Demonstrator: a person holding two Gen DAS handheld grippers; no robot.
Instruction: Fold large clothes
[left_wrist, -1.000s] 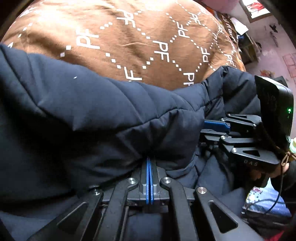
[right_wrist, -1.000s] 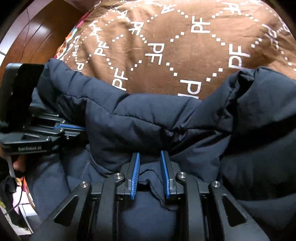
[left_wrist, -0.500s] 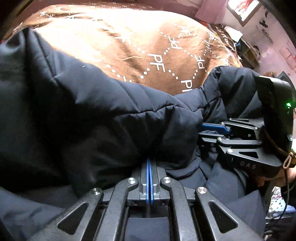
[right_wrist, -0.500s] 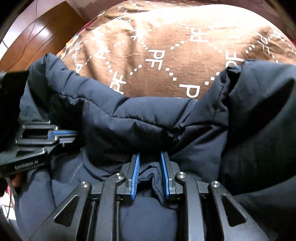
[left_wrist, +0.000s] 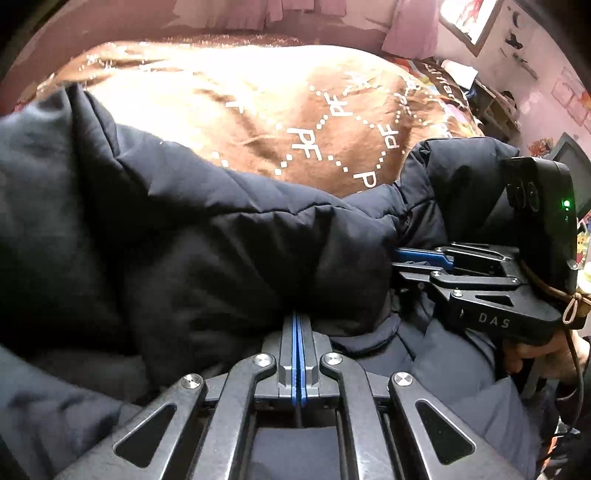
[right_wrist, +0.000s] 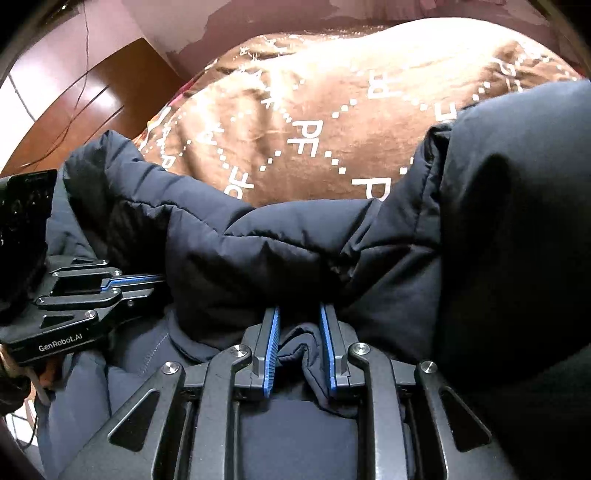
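Note:
A dark navy puffer jacket (left_wrist: 221, 251) lies bunched on a brown bedspread (left_wrist: 258, 110) printed with white "PF" letters. My left gripper (left_wrist: 297, 321) is shut, its blue pads pressed together and their tips buried in a thick fold of the jacket. The right gripper (left_wrist: 399, 258) shows at the right, gripping the same edge, with a hand (left_wrist: 535, 354) on its handle. In the right wrist view my right gripper (right_wrist: 297, 325) is shut on a bunched fold of the jacket (right_wrist: 295, 251) between its blue pads. The left gripper (right_wrist: 155, 282) enters from the left.
The bedspread (right_wrist: 332, 110) stretches beyond the jacket to a pink wall (left_wrist: 221, 14). A wooden cabinet (right_wrist: 74, 103) stands left of the bed. Cluttered shelves (left_wrist: 491, 107) and a dark screen (left_wrist: 572, 166) stand to the right.
Both grippers have moved along with the jacket edge still held. Both views have swung upward, so the bed's far side and the wall now show. Neither grip has changed.

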